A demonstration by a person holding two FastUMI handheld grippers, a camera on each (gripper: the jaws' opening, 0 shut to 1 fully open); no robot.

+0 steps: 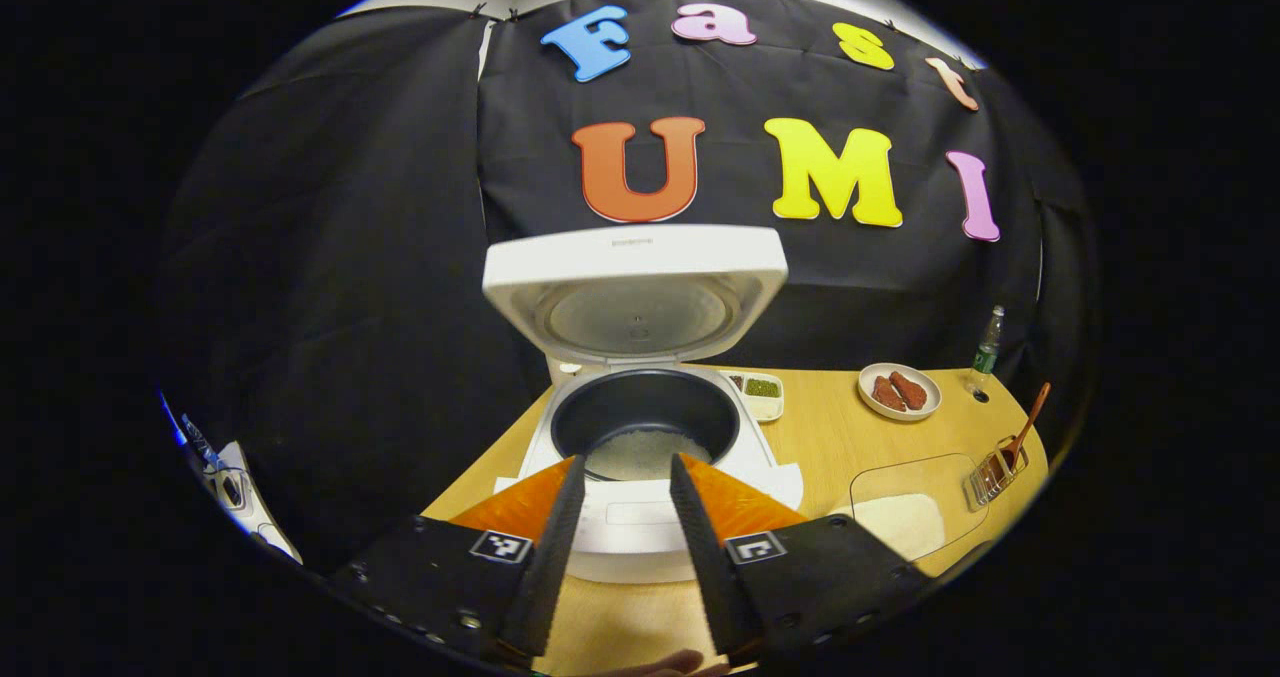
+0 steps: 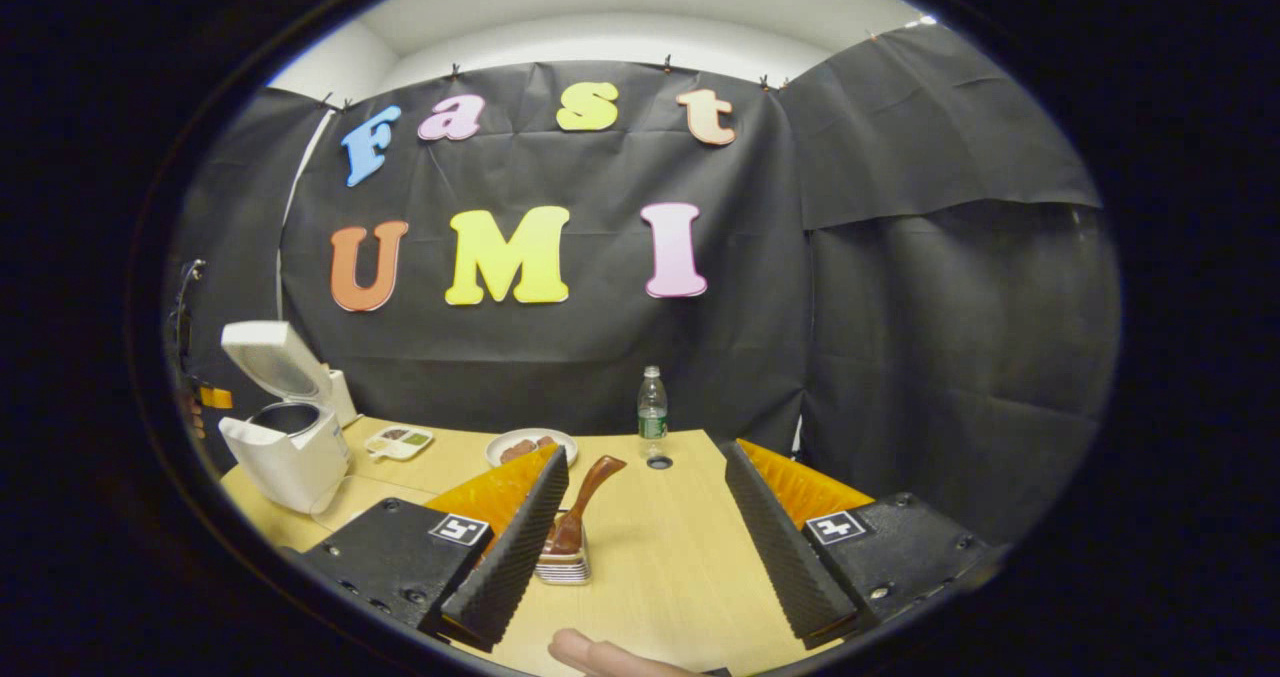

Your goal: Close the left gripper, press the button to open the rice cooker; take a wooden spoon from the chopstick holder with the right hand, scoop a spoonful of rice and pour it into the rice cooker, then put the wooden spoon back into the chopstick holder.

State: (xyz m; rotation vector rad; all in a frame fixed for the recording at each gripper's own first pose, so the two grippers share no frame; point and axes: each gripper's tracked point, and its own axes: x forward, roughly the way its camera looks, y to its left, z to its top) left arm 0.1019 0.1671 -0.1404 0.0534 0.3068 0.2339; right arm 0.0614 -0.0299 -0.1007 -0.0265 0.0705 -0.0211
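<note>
**Cooker open, spoon in its holder**

My left gripper (image 1: 627, 472) hangs with fingers parted, empty, before the white rice cooker (image 1: 640, 437), whose lid stands up; white rice lies in its dark inner pot (image 1: 645, 422). My right gripper (image 2: 645, 492) is spread wide, empty, above the pale wooden table (image 2: 660, 557). The brown wooden spoon (image 2: 580, 502) stands tilted in the clear chopstick holder (image 2: 563, 564), just beside my left finger (image 2: 510, 547).
</note>
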